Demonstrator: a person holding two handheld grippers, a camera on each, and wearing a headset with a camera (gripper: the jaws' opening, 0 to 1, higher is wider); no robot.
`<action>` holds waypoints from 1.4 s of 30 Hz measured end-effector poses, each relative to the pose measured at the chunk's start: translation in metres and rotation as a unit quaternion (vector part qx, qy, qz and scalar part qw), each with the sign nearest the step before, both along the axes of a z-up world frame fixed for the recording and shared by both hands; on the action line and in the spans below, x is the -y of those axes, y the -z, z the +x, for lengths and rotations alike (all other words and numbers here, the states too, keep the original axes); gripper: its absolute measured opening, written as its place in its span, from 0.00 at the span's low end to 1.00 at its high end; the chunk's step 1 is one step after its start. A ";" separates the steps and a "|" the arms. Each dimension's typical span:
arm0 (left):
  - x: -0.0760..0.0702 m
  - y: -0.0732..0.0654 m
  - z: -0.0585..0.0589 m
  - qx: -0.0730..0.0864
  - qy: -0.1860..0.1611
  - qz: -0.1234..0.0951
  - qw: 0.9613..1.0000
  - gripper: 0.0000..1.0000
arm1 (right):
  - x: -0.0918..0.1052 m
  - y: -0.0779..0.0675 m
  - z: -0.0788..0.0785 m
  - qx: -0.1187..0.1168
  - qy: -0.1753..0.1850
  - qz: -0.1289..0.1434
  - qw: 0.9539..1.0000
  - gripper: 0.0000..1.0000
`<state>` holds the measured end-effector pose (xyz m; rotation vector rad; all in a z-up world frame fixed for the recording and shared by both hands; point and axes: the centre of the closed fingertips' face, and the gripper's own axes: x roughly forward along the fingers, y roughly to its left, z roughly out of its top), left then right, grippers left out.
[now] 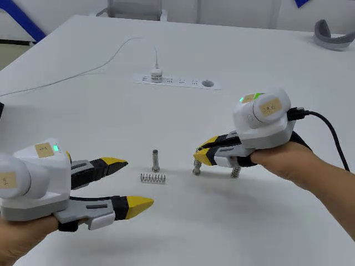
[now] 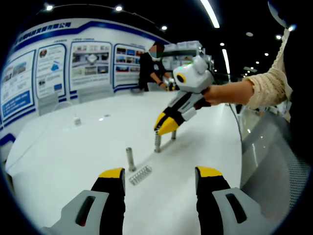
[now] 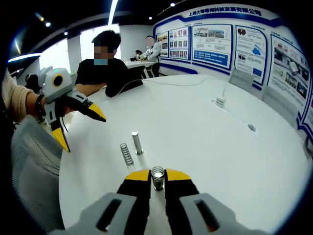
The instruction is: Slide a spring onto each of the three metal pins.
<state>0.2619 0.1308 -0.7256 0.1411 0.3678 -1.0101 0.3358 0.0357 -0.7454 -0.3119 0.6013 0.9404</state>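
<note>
Right claw (image 1: pixel 198 154): my jaws are drawn almost together, pinching a spring (image 3: pixel 157 174) seated on its pin (image 1: pixel 197 168). Left claw (image 1: pixel 137 183): spread wide, holding nothing. A bare pin (image 1: pixel 155 160) stands upright on the tabletop (image 1: pixel 222 221), with a loose spring (image 1: pixel 153 178) lying just beside it. A third pin (image 1: pixel 236 172) carries its own coil.

The left gripper (image 1: pixel 137 183) sits low, jaws wide apart; the right gripper (image 1: pixel 201 153) tilts down, jaws pinched on a spring (image 3: pixel 157 176); its hand (image 1: pixel 277 158) grips from behind.
</note>
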 end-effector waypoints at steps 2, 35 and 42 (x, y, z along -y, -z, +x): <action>0.000 0.000 0.000 0.000 0.001 0.001 1.000 0.58 | 0.001 0.003 0.001 -0.002 0.003 0.000 1.000 0.12; 0.000 0.000 0.001 0.000 -0.003 -0.001 1.000 0.58 | 0.007 0.022 0.002 -0.013 0.013 -0.011 1.000 0.16; -0.001 -0.001 0.001 0.001 -0.004 -0.002 1.000 0.58 | 0.008 0.016 -0.003 -0.006 0.015 -0.009 1.000 0.18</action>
